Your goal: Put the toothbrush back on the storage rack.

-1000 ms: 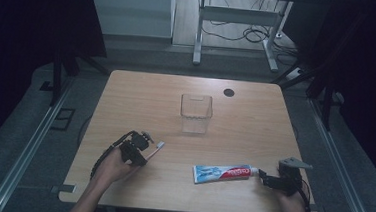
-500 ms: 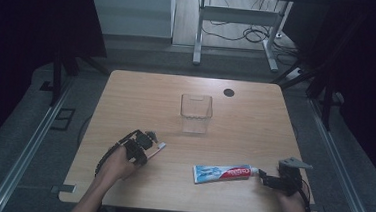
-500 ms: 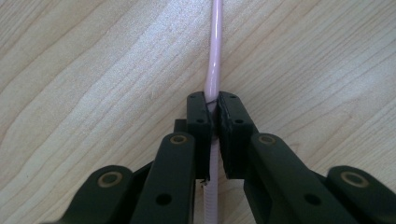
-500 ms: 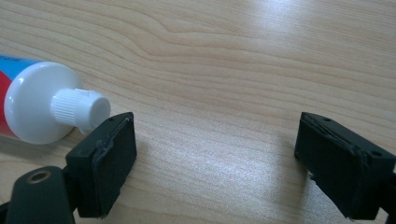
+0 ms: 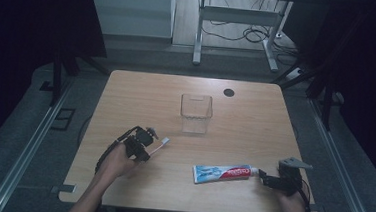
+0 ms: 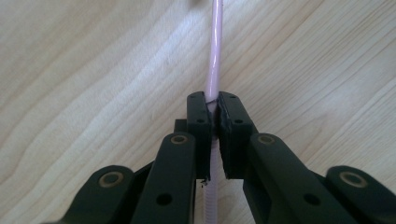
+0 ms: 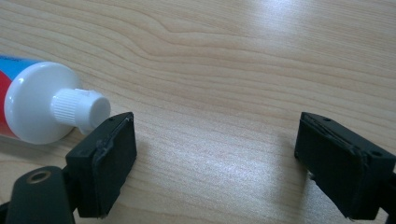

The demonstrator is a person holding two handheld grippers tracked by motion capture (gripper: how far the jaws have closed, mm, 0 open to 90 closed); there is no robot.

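A pink toothbrush (image 6: 214,70) lies on the wooden table (image 5: 255,120) at the front left, its pale head (image 5: 165,141) pointing right. My left gripper (image 6: 213,116) has just been closing and now has its pads pressed on the handle. In the high view that left gripper (image 5: 143,145) sits low over the table. A red, white and blue toothpaste tube (image 5: 221,172) lies at the front right with its white cap (image 7: 81,108) toward my right gripper (image 7: 215,154). The right gripper (image 5: 266,180) stands open; the cap sits just outside its left pad, with nothing between the jaws.
A clear square container (image 5: 195,114) stands upright in the middle of the table, beyond both grippers. A small black round hole (image 5: 228,92) marks the far edge. Bare wood lies between the toothbrush and the tube.
The left hand has shifted only slightly at the toothbrush. The right hand and the toothpaste tube have kept still.
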